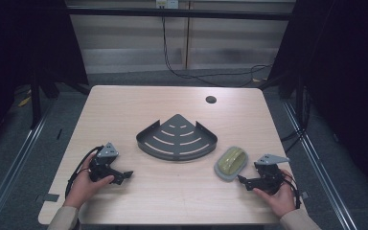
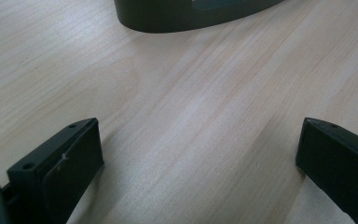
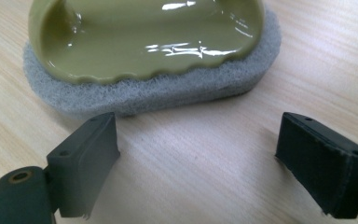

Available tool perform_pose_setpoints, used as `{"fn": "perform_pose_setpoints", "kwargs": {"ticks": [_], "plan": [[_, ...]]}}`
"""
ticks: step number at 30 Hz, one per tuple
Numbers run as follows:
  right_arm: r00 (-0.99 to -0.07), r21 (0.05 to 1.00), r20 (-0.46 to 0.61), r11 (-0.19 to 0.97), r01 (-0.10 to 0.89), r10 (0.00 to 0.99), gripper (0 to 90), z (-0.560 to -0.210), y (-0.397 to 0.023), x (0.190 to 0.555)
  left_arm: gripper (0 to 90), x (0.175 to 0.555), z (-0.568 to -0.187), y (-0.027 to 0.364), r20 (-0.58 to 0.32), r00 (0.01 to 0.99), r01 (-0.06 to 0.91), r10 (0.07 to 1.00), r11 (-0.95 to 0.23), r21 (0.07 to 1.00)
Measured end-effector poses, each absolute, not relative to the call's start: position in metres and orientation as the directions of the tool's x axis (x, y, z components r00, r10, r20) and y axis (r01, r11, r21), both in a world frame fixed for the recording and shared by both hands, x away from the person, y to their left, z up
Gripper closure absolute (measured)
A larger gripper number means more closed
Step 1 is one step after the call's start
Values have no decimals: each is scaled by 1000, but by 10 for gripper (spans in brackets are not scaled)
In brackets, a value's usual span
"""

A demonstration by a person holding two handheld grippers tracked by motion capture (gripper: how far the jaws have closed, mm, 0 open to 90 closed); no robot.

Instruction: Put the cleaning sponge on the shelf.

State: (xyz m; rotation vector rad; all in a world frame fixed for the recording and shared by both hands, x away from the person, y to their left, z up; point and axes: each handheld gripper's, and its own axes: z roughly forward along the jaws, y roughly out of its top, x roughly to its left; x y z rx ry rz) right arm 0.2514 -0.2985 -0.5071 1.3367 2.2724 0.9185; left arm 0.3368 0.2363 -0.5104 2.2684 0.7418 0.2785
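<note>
A scrubbing sponge (image 1: 230,163) with a grey pad and an olive plastic top lies on the wooden table, right of centre. Seen close in the right gripper view, the sponge (image 3: 154,51) lies just beyond the jaws. My right gripper (image 1: 243,181) rests on the table close to the sponge's near side, open, with bare wood between its jaws. A dark grey corner shelf tray (image 1: 176,139) sits mid-table. My left gripper (image 1: 126,175) rests at the left, open and holding nothing, pointing toward the tray (image 2: 186,14).
The table (image 1: 172,196) has a round cable hole (image 1: 211,99) near its far edge. A hand grips each tool at the near edge. Black cables hang behind the table, and dark curtains flank both sides.
</note>
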Motion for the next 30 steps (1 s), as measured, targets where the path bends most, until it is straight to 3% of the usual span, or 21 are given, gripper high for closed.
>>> {"fn": "perform_pose_setpoints", "kwargs": {"ticks": [8,9,10,21,30], "plan": [[-500,532,45,403,745,865,169,-491,-293,258,0,337,-510,236,-15,811,427,585,-575,698],[-498,487,89,399,777,862,248,-481,-292,260,0,337,-510,236,-15,811,427,585,-575,698],[-496,482,108,391,784,862,268,-478,-292,260,0,337,-510,236,-15,811,427,585,-574,699],[-447,341,151,378,861,882,241,-433,-267,288,0,337,-510,236,-15,811,427,585,-574,699],[-409,268,130,365,892,903,245,-421,-246,315,0,337,-510,236,-15,811,427,585,-574,699]]}}
